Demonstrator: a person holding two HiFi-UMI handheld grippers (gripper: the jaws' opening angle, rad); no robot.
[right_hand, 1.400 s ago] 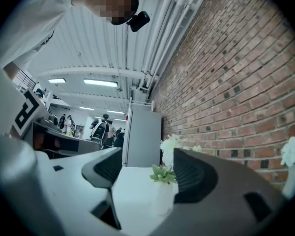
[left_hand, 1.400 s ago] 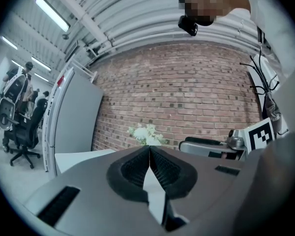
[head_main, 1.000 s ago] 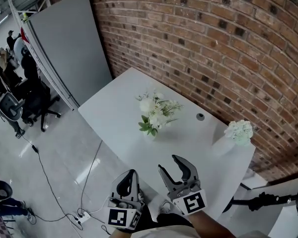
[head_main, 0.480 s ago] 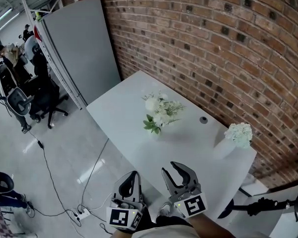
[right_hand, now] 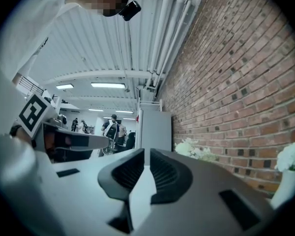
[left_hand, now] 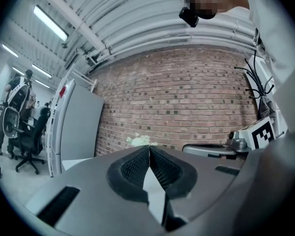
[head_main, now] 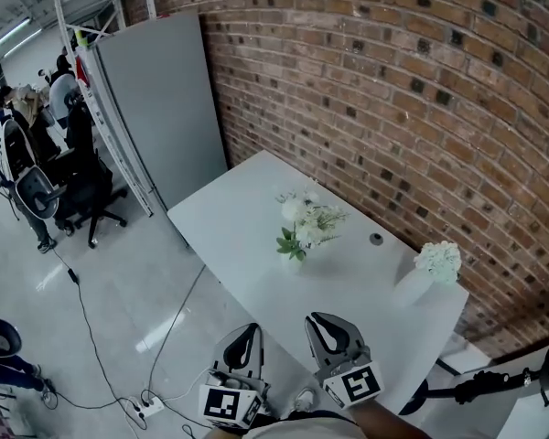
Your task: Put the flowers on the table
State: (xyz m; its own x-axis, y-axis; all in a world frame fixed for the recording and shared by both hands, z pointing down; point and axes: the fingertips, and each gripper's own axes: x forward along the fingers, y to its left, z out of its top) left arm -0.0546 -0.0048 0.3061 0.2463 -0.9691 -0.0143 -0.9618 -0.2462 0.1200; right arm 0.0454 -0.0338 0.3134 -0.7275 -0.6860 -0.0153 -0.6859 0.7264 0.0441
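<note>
A bunch of white flowers with green leaves (head_main: 304, 230) stands in the middle of the white table (head_main: 242, 222); it also shows in the right gripper view as the flowers (right_hand: 194, 149) by the wall. A second white bloom in a pale vase (head_main: 436, 265) stands at the table's right end. Both grippers hover at the near table edge, well short of the flowers. My left gripper (head_main: 248, 328) (left_hand: 149, 149) is shut and holds nothing. My right gripper (head_main: 319, 319) (right_hand: 146, 154) is closing, its jaws almost together with nothing between them.
A brick wall (head_main: 393, 108) runs behind the table. A tall grey panel (head_main: 160, 108) stands at the table's left end. Office chairs (head_main: 69, 186) and people are farther left. A cable and power strip (head_main: 149, 401) lie on the floor. A small dark round fitting (head_main: 376, 239) sits in the tabletop.
The right gripper's jaws have closed from wide open to almost together. The head view has swung a little, so the table and flowers sit lower and farther right.
</note>
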